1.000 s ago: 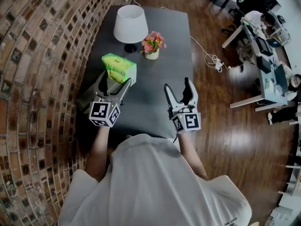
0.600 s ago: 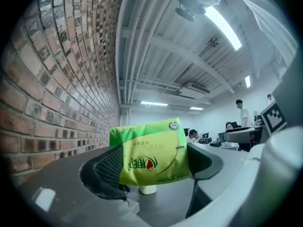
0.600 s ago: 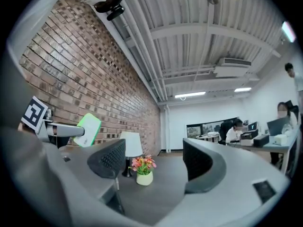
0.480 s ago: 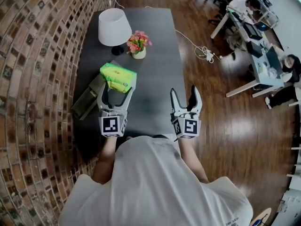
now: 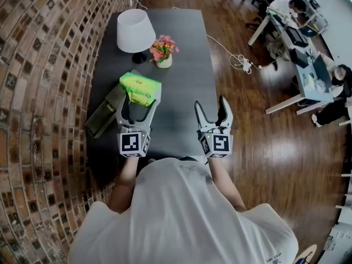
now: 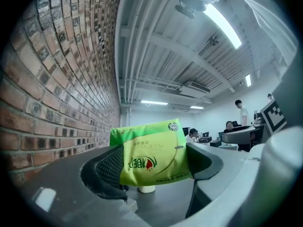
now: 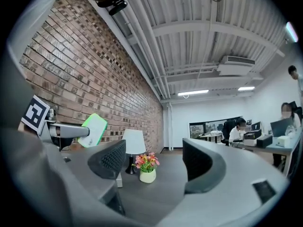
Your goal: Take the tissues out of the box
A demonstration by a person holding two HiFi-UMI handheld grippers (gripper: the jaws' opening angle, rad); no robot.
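Note:
A green tissue pack (image 5: 140, 88) sits between the fingers of my left gripper (image 5: 138, 100), held up off the dark table (image 5: 187, 43). In the left gripper view both pads press on the pack (image 6: 152, 156), and the jaws are closing a little more on it. A flat dark olive box (image 5: 103, 114) lies on the table just left of that gripper. My right gripper (image 5: 210, 104) hovers over the table's near right part, open and empty. In the right gripper view (image 7: 154, 162) the pack (image 7: 93, 129) shows at the left.
A white lamp (image 5: 133, 31) and a small pot of pink flowers (image 5: 162, 51) stand at the table's far end. A brick wall (image 5: 44, 92) runs along the left. A white cable (image 5: 242, 65) lies on the wood floor at the right, with office desks and seated people beyond.
My left gripper has turned from slanted to straight, and the green pack now sits squarely between its jaws. The right gripper has stayed open and hardly moved.

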